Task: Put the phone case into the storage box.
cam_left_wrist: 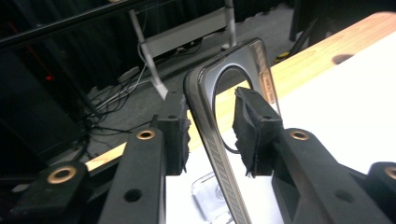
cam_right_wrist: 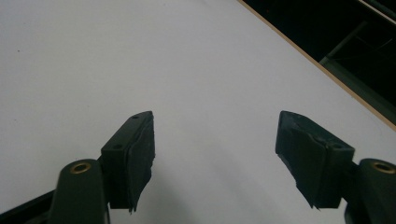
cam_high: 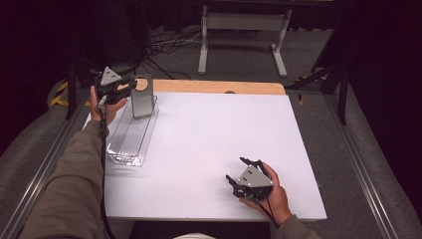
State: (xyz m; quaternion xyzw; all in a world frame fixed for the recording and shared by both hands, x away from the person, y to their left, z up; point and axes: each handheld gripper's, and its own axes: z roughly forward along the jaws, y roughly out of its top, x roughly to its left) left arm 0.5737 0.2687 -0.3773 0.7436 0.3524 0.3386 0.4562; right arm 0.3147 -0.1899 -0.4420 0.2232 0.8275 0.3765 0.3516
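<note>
— So, what is the left hand-held gripper (cam_high: 130, 83) doing at the far left corner of the desk (cam_high: 209, 144)?

— It is hovering around the top of a flat grey metal plate with a round hole (cam_high: 142, 97), which is standing upright at the far end of a clear plastic tray (cam_high: 130, 135). In the left gripper view the plate (cam_left_wrist: 208, 121) is sitting between the two black pads (its edge turned toward the camera), and the jaws are standing a little apart: there is a gap on the right pad's (cam_left_wrist: 254, 128) side, and the left pad (cam_left_wrist: 175, 135) is sitting just beside the plate's edge, so they are not clamping it.

— And the tray?

— It is lying along the desk's left edge, its long side running away from the person.

— What about the right hand-held gripper (cam_high: 238, 172)?

— It is resting near the front right of the desk, well apart from the plate, with its jaws gaping wide over bare white surface and nothing between them.
</note>
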